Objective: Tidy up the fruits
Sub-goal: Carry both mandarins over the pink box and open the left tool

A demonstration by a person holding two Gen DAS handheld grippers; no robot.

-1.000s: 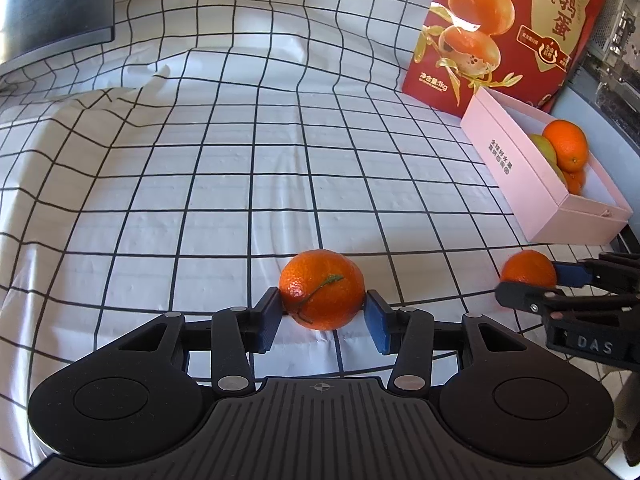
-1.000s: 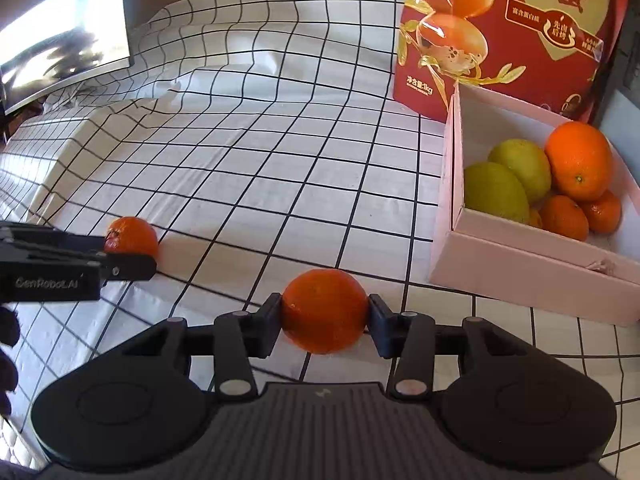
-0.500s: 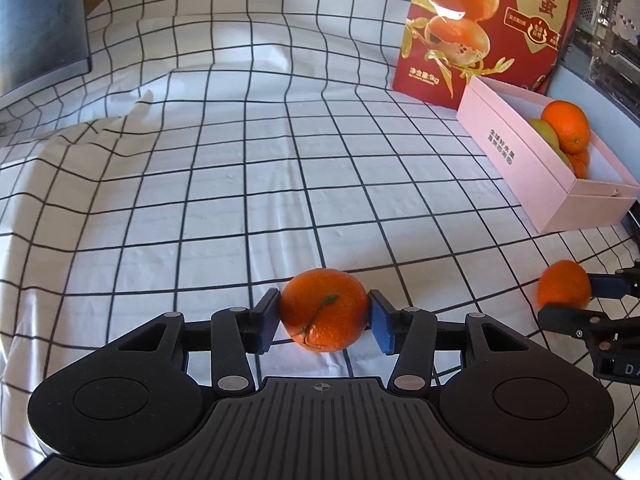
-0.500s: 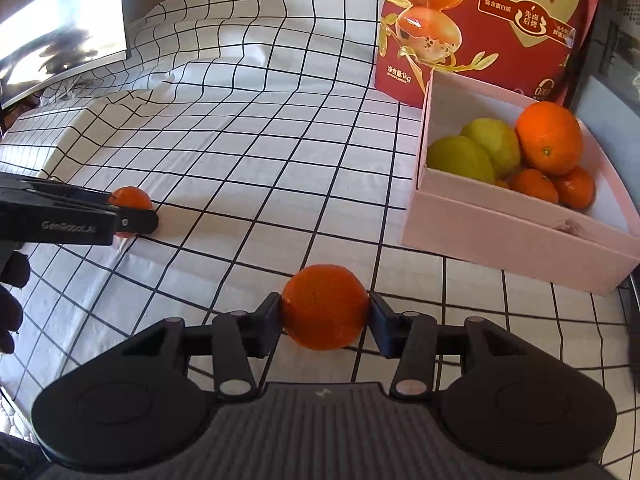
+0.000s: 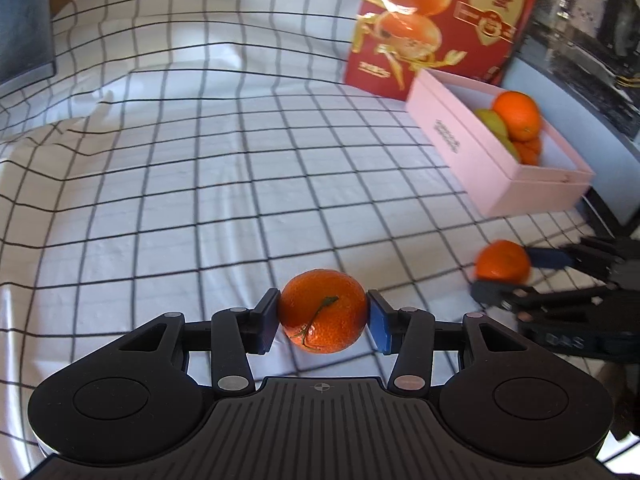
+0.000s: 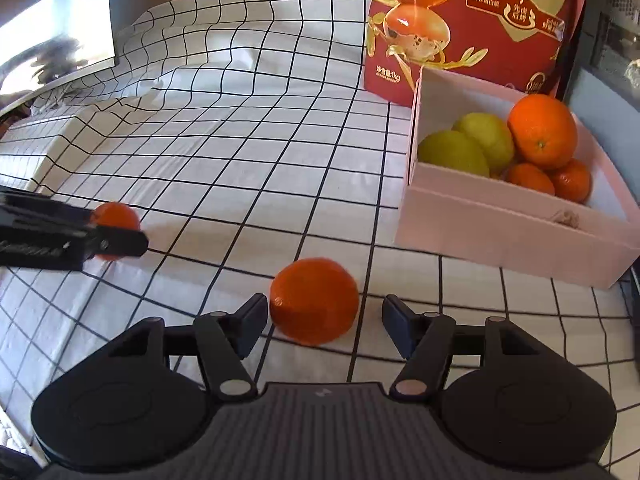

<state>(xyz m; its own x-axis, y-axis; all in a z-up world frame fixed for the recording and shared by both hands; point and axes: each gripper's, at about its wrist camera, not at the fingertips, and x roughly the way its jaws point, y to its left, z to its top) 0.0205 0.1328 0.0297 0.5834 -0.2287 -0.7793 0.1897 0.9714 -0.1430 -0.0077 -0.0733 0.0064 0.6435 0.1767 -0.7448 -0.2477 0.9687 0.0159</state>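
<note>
Bright sunlight, motion blur, fisheye warp

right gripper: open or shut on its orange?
Open. The right gripper has just been opening; gaps show between its pads and the orange.

Left gripper (image 5: 323, 320) angled down, pads pressed on a tangerine (image 5: 322, 311). Right gripper (image 6: 324, 322) angled down, jaws just opening, clear of its orange (image 6: 314, 300).

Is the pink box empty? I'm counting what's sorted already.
No: the pink box holds two green fruits and several oranges in the right wrist view.
</note>
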